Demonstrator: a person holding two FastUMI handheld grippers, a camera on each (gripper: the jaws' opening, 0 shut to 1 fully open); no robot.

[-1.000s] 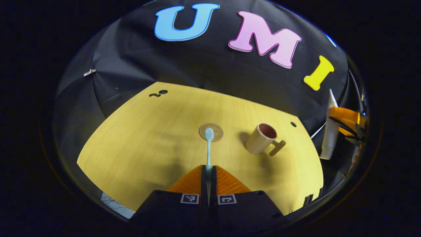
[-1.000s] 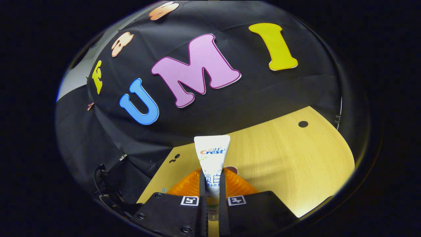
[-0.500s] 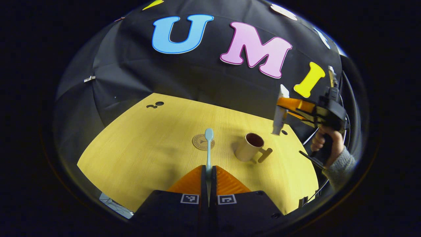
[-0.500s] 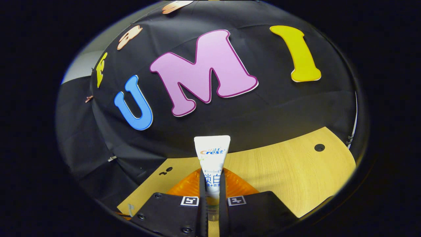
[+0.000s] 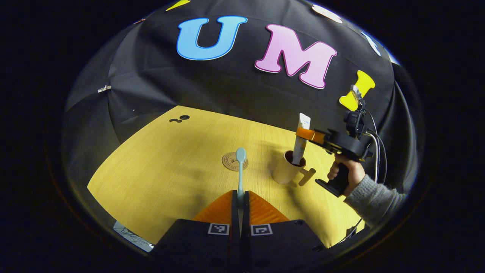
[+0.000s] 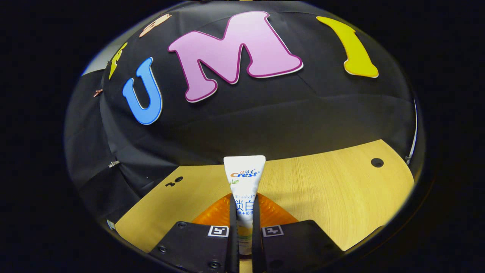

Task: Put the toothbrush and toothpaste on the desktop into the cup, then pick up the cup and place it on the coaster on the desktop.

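Note:
In the left gripper view my left gripper is shut on a pale blue toothbrush, whose head points forward over the round brown coaster. A beige cup with a side handle stands right of the coaster. Farther right a hand holds the right gripper, shut on the white toothpaste tube, which stands upright with its lower end inside the cup. In the right gripper view my right gripper clamps the toothpaste tube between its fingers; the cup is hidden below.
The yellow wooden desktop has small dark holes at the far left. Another hole sits at the far right in the right gripper view. A grey sleeve reaches in from the right. The black cloth wall stands behind the desk.
The right gripper has carried the toothpaste tube leftward and down, from beside the cup to over it, so the tube's lower end now sits in the cup. The left gripper barely moved.

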